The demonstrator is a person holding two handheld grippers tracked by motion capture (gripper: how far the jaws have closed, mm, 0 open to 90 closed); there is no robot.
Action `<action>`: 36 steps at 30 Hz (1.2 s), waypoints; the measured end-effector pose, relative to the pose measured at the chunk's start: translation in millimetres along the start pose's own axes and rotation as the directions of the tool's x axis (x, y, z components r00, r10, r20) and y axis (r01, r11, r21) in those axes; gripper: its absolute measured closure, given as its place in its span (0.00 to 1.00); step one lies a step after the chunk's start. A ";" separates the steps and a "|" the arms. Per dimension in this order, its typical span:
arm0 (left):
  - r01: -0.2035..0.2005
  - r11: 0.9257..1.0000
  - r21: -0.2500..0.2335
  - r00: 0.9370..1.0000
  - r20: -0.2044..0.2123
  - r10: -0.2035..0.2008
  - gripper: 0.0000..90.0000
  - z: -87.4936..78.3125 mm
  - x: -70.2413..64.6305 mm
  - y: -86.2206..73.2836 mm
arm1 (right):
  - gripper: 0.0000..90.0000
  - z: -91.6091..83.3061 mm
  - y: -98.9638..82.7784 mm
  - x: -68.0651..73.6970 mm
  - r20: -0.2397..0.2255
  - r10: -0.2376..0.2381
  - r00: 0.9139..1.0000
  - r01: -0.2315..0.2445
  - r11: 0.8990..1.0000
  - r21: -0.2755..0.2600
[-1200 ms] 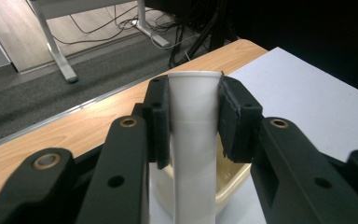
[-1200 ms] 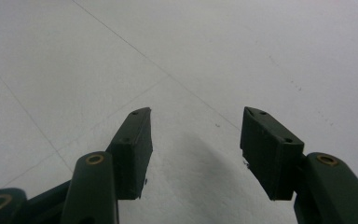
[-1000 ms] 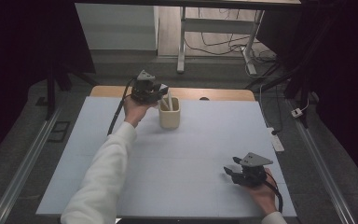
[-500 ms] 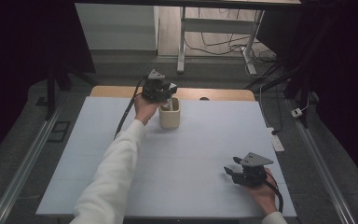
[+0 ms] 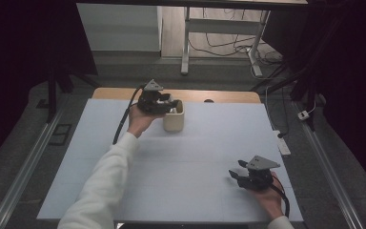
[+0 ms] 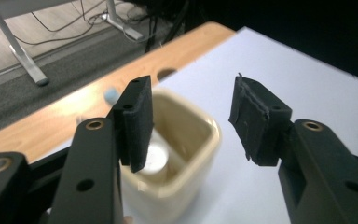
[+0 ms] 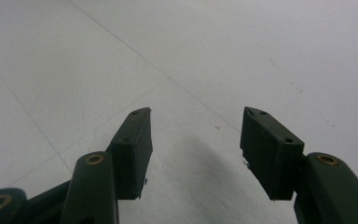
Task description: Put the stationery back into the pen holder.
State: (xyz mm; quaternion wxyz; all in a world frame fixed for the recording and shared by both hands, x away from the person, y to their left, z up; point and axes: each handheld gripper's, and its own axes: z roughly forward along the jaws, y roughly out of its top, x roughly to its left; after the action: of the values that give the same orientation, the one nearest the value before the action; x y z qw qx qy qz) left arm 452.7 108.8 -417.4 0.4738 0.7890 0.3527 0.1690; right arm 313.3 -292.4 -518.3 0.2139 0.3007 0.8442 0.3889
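Note:
A cream square cup (image 5: 173, 119) stands on the pale mat near its far edge. My left gripper (image 5: 170, 102) hovers over the cup's rim, held by a hand in a white sleeve. In the left gripper view its jaws (image 6: 191, 93) stand apart above the cup (image 6: 186, 154), and they have just been opening with nothing between the pads. A white round thing (image 6: 154, 156) lies inside the cup, and a blurred blue bit (image 6: 110, 95) shows behind the left jaw. My right gripper (image 5: 235, 170) rests low at the near right, open over bare mat (image 7: 196, 114).
The pale mat (image 5: 195, 157) covers a wooden tabletop whose far strip (image 5: 228, 97) shows, with a round hole (image 5: 208, 100) in it. Metal rails run along both sides. Desk legs and cables (image 5: 219, 43) lie on the floor beyond.
My left gripper has shifted right and slightly down onto the cup, and its jaws now stand wider. The right gripper has not moved.

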 end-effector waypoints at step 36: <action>0.013 0.999 0.041 0.999 -0.036 -0.011 0.40 -137.8 -48.2 -150.6 | 0.47 -4.4 4.1 -2.9 -0.071 0.024 0.997 -0.029 0.997 -0.068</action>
State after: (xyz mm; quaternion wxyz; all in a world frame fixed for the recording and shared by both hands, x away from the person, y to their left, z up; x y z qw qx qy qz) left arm 276.8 206.4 -476.6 0.4523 0.7932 0.3691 0.1731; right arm 314.2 -294.5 -512.1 0.1890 0.2905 0.8333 0.4308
